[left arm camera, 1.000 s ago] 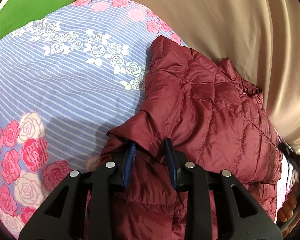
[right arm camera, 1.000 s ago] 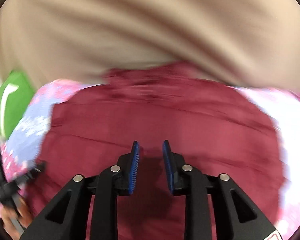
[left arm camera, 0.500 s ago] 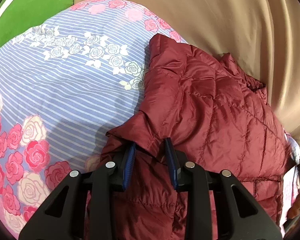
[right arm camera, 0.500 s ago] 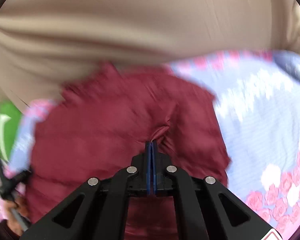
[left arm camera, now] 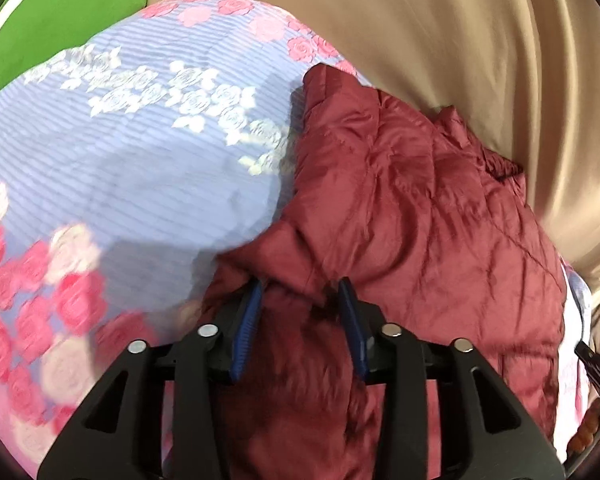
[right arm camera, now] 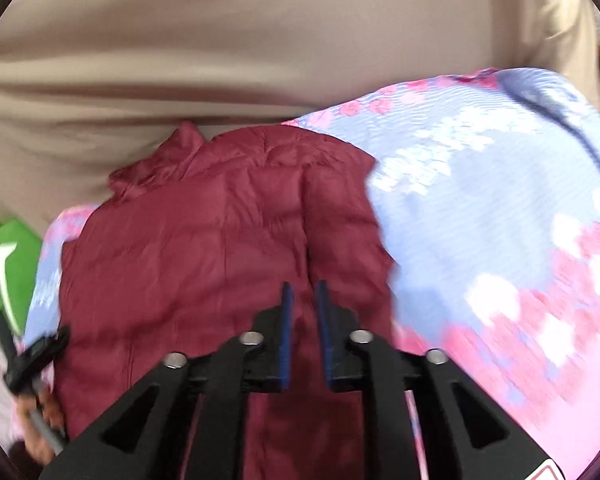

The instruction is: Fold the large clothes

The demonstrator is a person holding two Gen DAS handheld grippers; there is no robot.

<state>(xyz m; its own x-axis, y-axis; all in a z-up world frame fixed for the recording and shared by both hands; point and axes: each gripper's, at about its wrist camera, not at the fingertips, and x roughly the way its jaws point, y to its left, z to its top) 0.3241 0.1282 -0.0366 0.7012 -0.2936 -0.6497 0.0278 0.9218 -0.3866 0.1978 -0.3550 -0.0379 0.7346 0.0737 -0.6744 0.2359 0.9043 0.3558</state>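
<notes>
A maroon quilted jacket lies on a bed, its collar toward a beige cloth backdrop. My left gripper sits at the jacket's near left edge. Its jaws are opening, and a raised fold of the jacket lies loosely between the blue pads. In the right wrist view the jacket fills the middle and left. My right gripper hovers over its right half, by a lengthwise crease. Its jaws are opening with a narrow gap and nothing pinched between them.
The bed has a blue striped sheet with pink and white roses. Beige cloth hangs behind it. A green cushion lies at the far left corner. A hand on the other gripper's handle shows at the left edge.
The left jaws have spread apart around the jacket fold. The right gripper slid rightward over the jacket, shut on a pinch of fabric half a second ago, and has since parted its jaws.
</notes>
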